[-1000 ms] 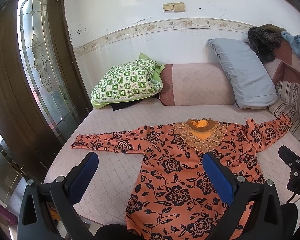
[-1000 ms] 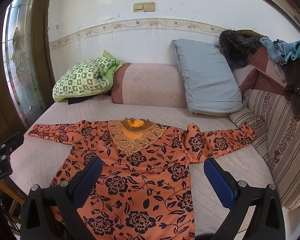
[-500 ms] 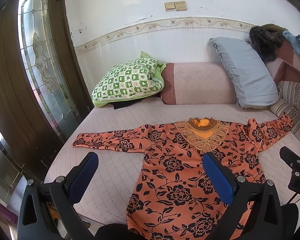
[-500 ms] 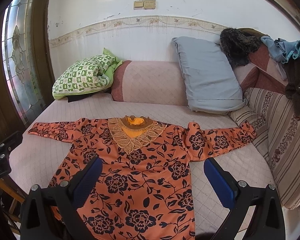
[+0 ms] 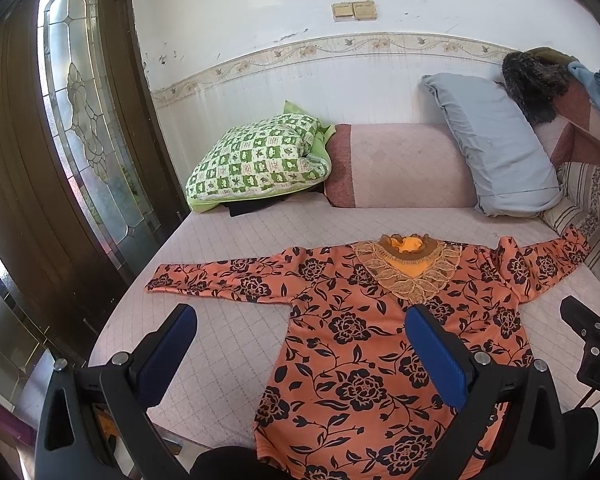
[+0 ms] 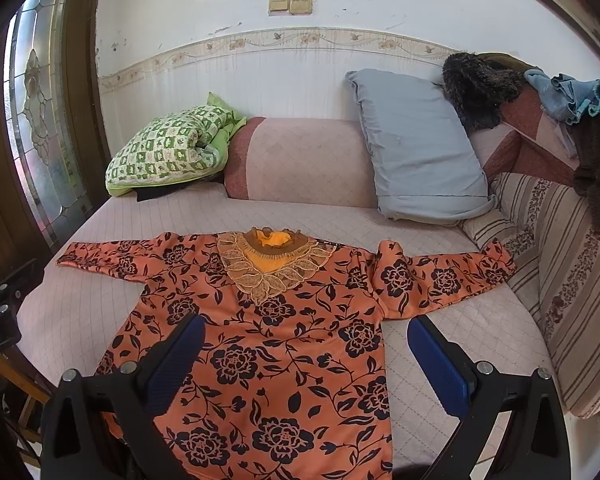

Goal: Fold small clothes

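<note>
Little has moved since the earlier frames: both views have tipped very slightly, so the blouse sits a touch lower in each, and nothing on the bed has shifted.

The bed (image 5: 228, 344), covered in a pale pink quilted spread, carries the orange blouse (image 5: 364, 344) with black flowers, laid flat and face up. Its long axis runs from the near edge toward the wall, collar pointing at the pillows and hem at the near edge. Both sleeves stretch out sideways; the one on the right has a raised fold at the shoulder and its cuff reaches the striped cushion (image 6: 572, 280).

Against the wall lean a pink bolster (image 6: 304, 160), a grey pillow (image 6: 416, 152) and a green checked pillow (image 5: 256, 160).

Held above the near edge, the left gripper (image 5: 300, 344) and right gripper (image 6: 306, 344) have jaws spread wide, holding nothing.
</note>
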Tool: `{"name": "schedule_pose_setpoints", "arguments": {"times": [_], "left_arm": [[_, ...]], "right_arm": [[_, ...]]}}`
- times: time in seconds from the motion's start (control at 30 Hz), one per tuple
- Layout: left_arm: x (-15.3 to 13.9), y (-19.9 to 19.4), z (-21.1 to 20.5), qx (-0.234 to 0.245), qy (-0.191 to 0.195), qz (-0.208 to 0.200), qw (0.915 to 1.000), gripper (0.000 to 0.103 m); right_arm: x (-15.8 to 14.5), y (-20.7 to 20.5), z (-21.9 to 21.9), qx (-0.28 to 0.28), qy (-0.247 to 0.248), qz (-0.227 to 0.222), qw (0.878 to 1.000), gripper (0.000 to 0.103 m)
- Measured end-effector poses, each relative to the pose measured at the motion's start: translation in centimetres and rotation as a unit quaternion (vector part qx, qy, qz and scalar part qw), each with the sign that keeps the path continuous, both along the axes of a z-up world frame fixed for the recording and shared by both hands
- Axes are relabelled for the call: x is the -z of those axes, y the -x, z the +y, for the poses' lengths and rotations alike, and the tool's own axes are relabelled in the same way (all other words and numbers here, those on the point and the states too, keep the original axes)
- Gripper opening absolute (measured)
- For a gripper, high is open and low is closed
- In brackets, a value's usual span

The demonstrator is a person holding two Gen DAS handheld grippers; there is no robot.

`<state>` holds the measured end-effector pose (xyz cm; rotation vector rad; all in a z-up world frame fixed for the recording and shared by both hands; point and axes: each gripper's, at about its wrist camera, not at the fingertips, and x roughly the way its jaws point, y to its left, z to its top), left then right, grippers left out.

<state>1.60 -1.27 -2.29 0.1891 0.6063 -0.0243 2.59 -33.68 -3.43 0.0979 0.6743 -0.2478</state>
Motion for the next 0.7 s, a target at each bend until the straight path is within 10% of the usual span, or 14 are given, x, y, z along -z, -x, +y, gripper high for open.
{"name": "schedule_pose_setpoints", "arguments": {"times": [0.7], "left_arm": [[0.9,-1.0,-0.1,0.000,-0.003,0.013,0.9999,0.103]], "right_arm": [[1.1,-1.1,-0.7,0.000,-0.010,0.016,1.000,0.102]]}}
